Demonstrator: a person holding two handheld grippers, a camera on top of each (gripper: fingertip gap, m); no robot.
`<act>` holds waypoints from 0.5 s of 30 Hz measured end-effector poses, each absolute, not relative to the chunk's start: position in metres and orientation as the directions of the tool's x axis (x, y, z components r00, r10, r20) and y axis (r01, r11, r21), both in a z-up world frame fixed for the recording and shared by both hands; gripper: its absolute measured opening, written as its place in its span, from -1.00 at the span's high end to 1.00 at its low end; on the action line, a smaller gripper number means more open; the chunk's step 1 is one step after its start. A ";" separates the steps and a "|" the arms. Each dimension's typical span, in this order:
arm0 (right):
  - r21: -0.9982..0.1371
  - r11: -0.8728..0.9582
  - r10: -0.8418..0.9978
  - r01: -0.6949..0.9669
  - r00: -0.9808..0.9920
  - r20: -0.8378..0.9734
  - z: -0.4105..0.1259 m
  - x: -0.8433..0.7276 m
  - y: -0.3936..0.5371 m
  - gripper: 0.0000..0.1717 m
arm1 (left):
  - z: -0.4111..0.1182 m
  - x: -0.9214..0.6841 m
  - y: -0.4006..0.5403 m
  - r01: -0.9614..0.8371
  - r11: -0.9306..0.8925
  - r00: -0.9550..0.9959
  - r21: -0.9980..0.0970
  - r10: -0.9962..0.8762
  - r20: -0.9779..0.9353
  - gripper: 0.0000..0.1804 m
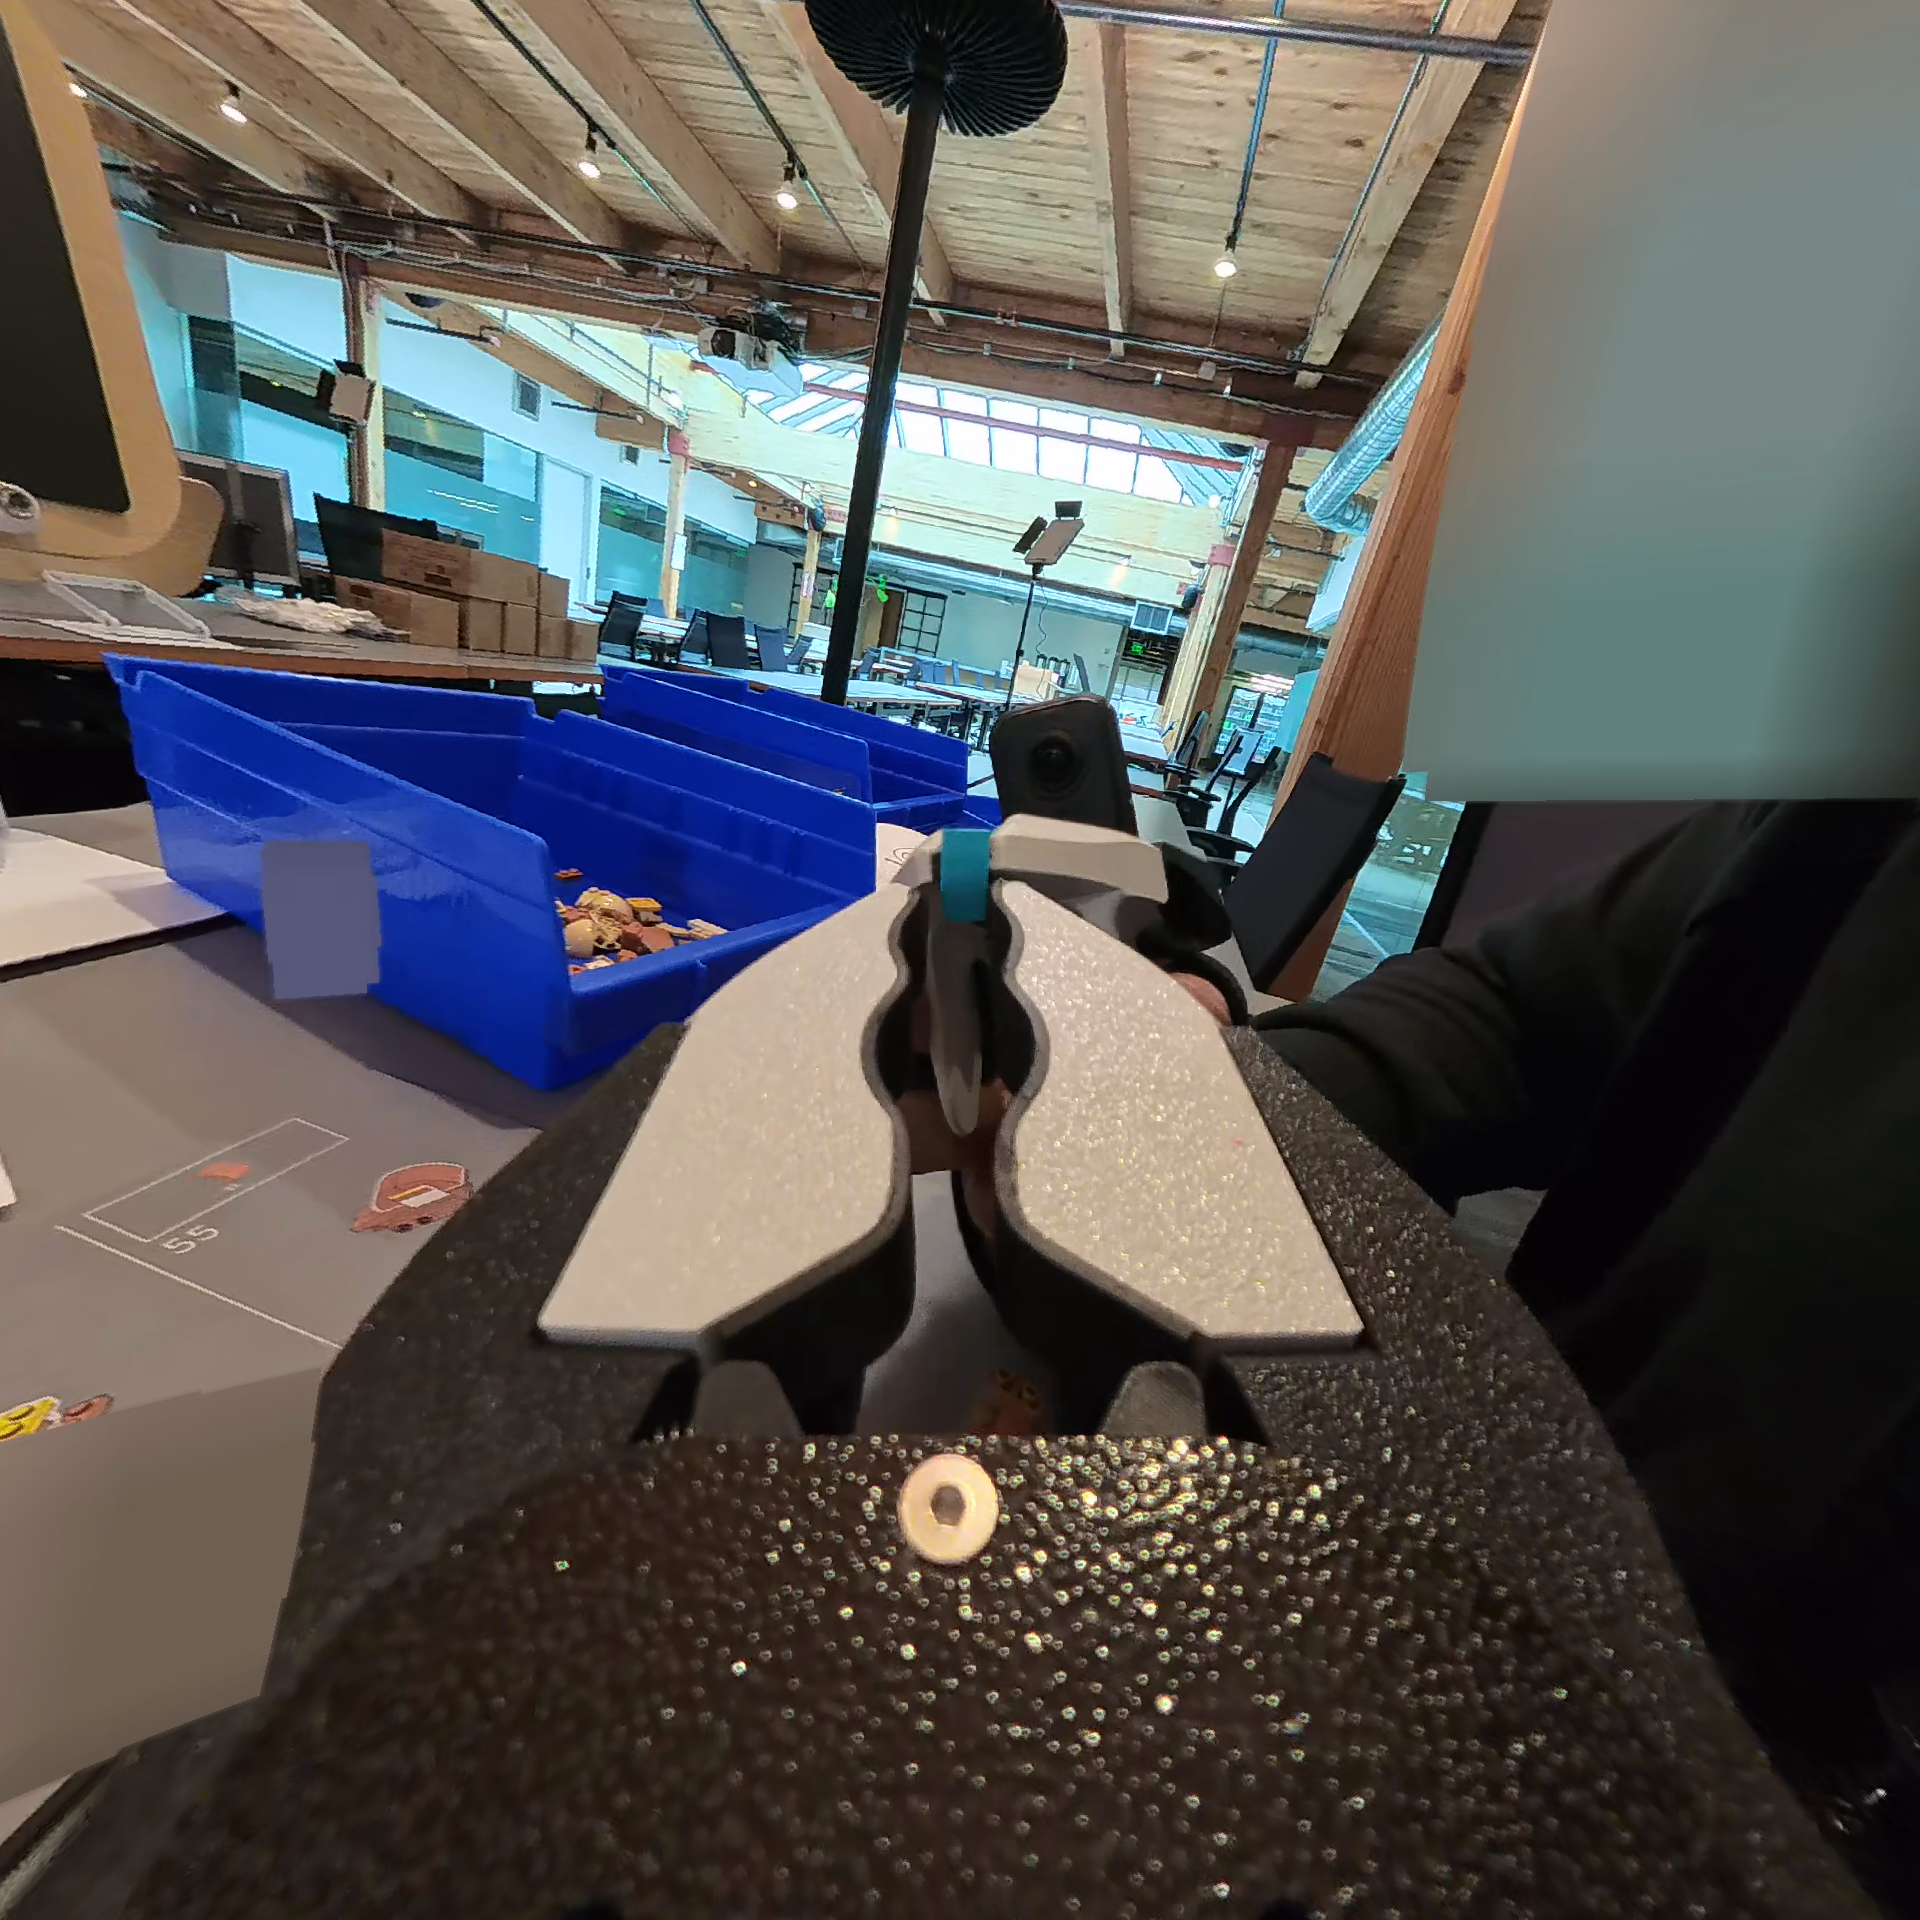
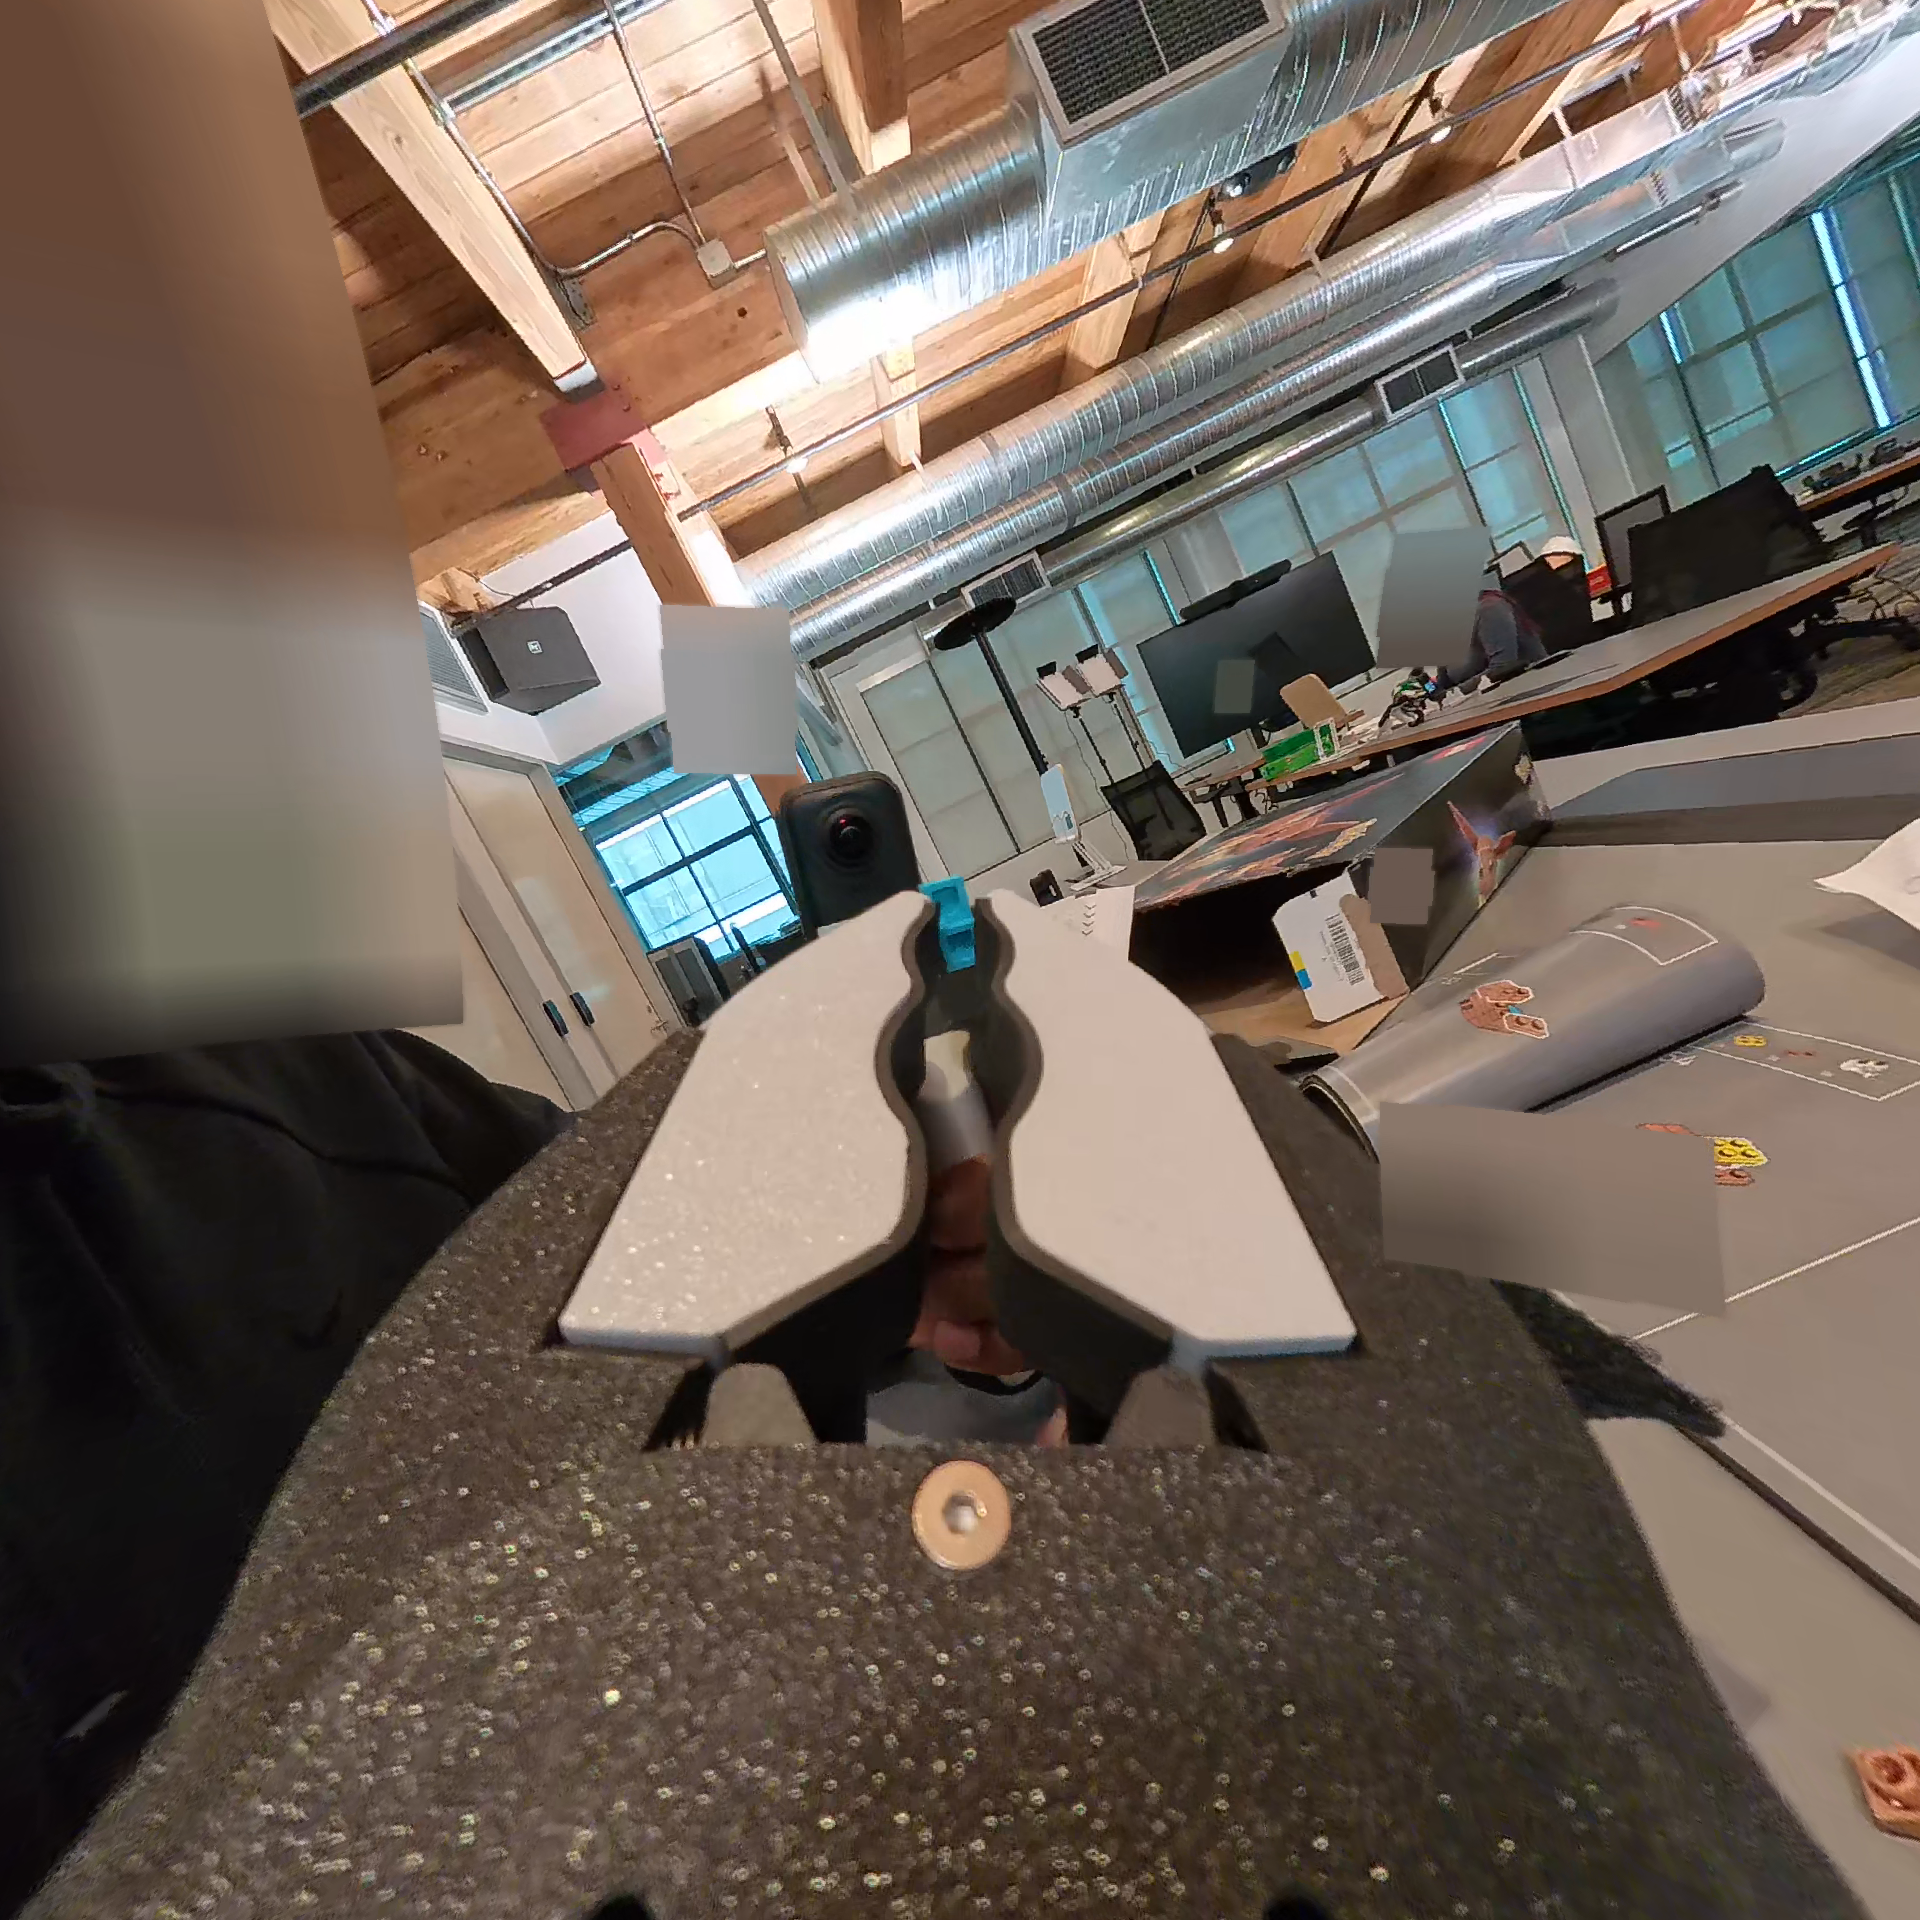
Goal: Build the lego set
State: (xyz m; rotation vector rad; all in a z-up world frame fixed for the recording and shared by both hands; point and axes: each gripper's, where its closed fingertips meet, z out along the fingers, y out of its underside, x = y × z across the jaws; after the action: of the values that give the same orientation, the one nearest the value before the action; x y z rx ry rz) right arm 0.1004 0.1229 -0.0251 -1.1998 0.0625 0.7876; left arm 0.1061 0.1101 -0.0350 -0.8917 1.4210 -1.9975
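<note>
Holding both tools up off the tabletop, you have them pointed at each other, tips almost meeting. Your left gripper has its jaws nearly shut, with only a narrow slit between them, and a small teal piece sits pinched in that slit right at the tips. Your right gripper shows the same: jaws drawn close, a small teal piece clamped at the very end. You cannot tell from either view whether this is one piece shared by both tools or two pieces pressed together. Each view shows the other tool's black camera just behind the teal piece.

To the left of your left gripper a blue bin stands on the tabletop, with a heap of brown and tan bricks in its near corner. A second blue bin lies behind it, and a black pole rises beyond. Your dark sleeve fills the right side of that view.

To the right of your right gripper lie a dark picture box, open at its near end, and a rolled grey mat just beside it. A small brown brick rests on the tabletop at the lower right, well apart from the jaws.
</note>
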 end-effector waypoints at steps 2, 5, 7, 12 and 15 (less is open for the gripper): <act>-0.816 0.137 0.500 -0.562 0.750 -0.432 -0.027 0.101 0.123 1.00 | -0.035 0.104 0.109 0.051 -0.292 -0.648 -0.955 -0.737 0.191 0.92; -0.842 0.130 0.477 -0.524 0.777 -0.410 -0.029 0.102 0.123 1.00 | -0.037 0.103 0.109 0.055 -0.257 -0.649 -0.965 -0.744 0.161 0.92; -0.861 0.123 0.450 -0.493 0.801 -0.395 -0.031 0.104 0.124 1.00 | -0.038 0.103 0.111 0.056 -0.244 -0.641 -0.968 -0.752 0.152 0.92; -0.924 0.057 0.361 -0.379 0.870 -0.335 -0.037 0.116 0.123 0.92 | -0.046 0.106 0.118 0.040 -0.172 -0.617 -0.984 -0.779 0.111 0.92; -0.977 -0.078 0.334 -0.198 0.918 -0.213 -0.054 0.116 0.118 0.86 | -0.056 0.108 0.123 0.023 -0.093 -0.598 -0.995 -0.799 0.061 0.92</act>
State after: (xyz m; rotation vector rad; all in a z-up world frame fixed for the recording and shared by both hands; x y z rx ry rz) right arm 0.1163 0.1178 -0.0543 -1.5894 -0.1075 0.4414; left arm 0.1080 0.1234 -0.0559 -0.8572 1.5796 -1.7550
